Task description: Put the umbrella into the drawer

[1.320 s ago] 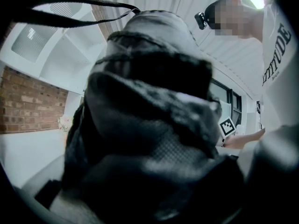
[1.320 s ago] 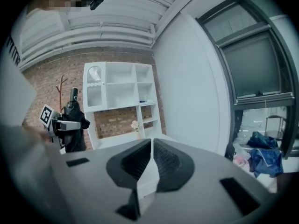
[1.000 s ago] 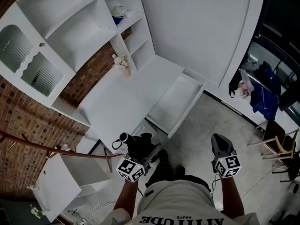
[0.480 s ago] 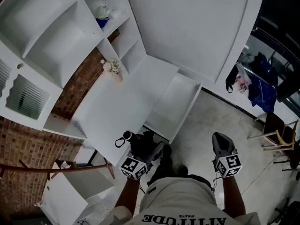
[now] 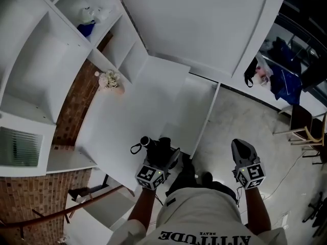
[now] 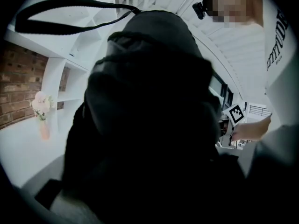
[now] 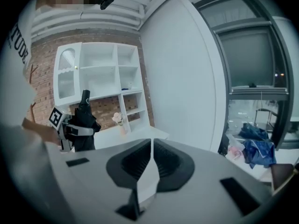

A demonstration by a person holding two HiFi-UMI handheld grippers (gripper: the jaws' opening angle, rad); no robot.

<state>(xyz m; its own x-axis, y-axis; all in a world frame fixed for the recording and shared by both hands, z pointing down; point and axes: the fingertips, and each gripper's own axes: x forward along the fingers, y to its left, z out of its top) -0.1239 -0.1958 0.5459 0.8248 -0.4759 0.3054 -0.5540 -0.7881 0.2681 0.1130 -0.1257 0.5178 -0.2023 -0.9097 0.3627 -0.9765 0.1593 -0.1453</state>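
Lower middle of the head view, the left gripper has its fingers clamped wide round the folded umbrella, parked just below the open drawer, I'd guess for dropping in. The right gripper has its fingers pressed together, empty, off to the side.

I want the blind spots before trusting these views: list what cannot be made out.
- Left gripper view: the black folded umbrella fills the frame, hiding the white open drawer and the left gripper's pads.
- Right gripper view: the right gripper's own grey body covers the lower frame; the drawer does not show.
- Head view: the small blue and white things in the white shelving are too small to identify.
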